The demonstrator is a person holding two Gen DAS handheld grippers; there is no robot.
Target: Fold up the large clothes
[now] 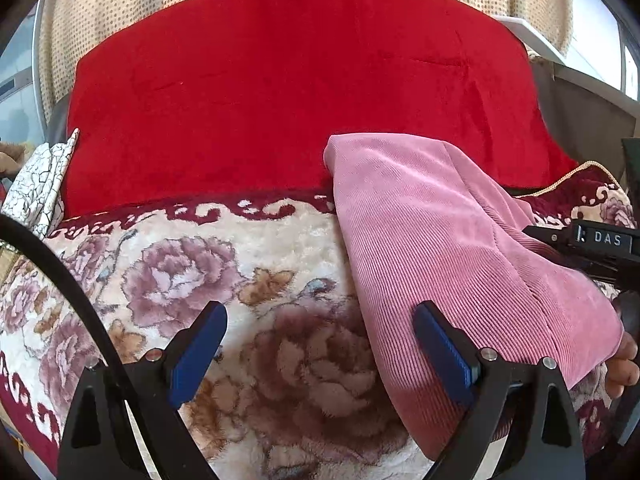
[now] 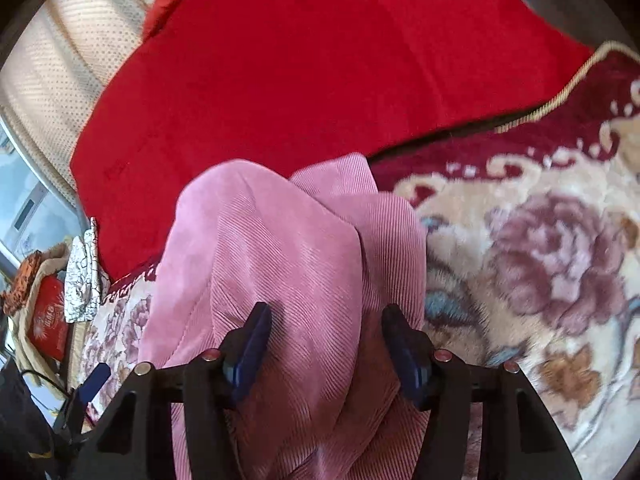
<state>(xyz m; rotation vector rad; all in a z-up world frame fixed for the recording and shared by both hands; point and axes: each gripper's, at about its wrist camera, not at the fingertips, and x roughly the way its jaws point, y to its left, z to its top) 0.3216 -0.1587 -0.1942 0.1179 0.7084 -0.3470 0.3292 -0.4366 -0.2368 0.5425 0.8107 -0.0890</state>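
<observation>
Pink corduroy garment (image 2: 280, 248) lying folded on floral blanket (image 1: 224, 264).
Left gripper (image 1: 320, 344) hanging released, empty; right gripper (image 2: 326, 344) straddling the garment, grip unclear.

White letters "DAS" on the small black label plate (image 1: 607, 238) of the black gripper body at the right edge of the left wrist view. Red packet (image 2: 48, 322) at far left of the right wrist view: gold print, unreadable.

A: What does the pink garment (image 1: 432, 240) look like?
B: Pink ribbed corduroy, folded over itself into a long, bunched strip.
A: Where does it lie?
B: On the floral blanket (image 1: 200, 280), its far end reaching onto the red cover (image 1: 280, 80)
</observation>
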